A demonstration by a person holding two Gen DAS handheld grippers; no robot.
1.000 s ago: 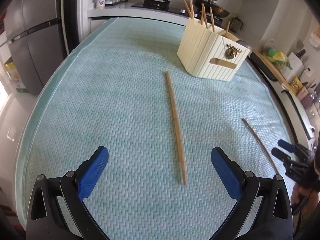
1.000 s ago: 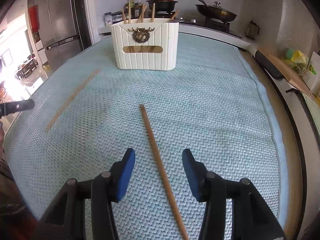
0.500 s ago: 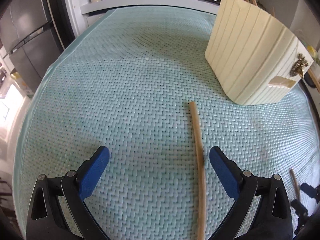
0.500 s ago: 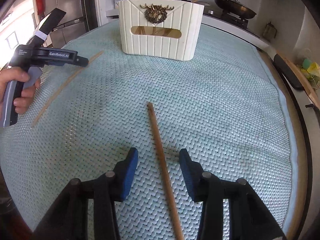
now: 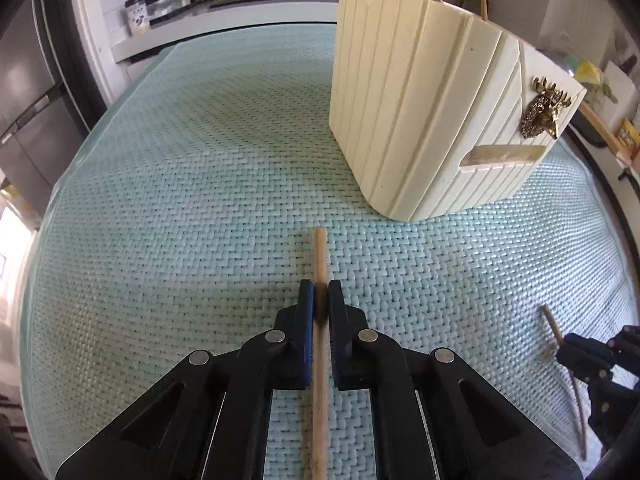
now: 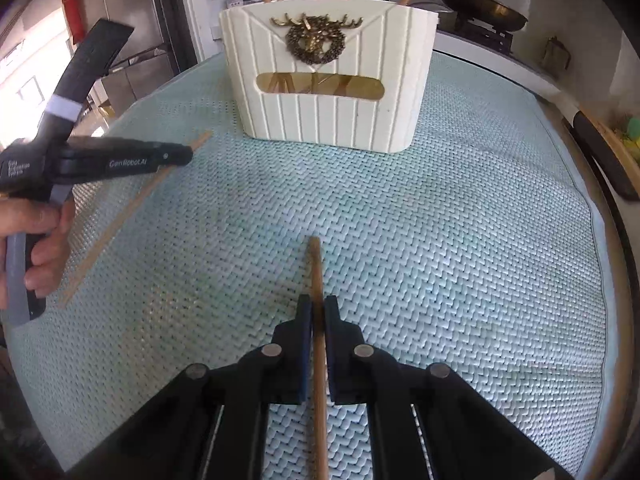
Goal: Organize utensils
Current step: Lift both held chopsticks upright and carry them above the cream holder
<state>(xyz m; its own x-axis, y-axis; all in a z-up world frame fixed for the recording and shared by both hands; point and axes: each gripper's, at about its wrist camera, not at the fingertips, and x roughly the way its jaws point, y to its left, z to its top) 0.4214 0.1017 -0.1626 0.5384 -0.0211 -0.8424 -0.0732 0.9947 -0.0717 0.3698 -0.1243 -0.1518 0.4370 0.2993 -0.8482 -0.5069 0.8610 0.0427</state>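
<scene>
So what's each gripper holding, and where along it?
Each is shut on a chopstick: left gripper and right gripper both pinch near the far end, a short tip protruding.

Two chopsticks are laid on the mat (image 6: 460, 240) covering the worktop, one chopstick (image 5: 320, 264) between the left tool (image 5: 318, 300) tips, the other chopstick (image 6: 316, 272) between the right tool (image 6: 317, 316) tips. The utensil holder (image 6: 328, 80) is set behind them (more chopsticks stand in it), before the stove.
</scene>
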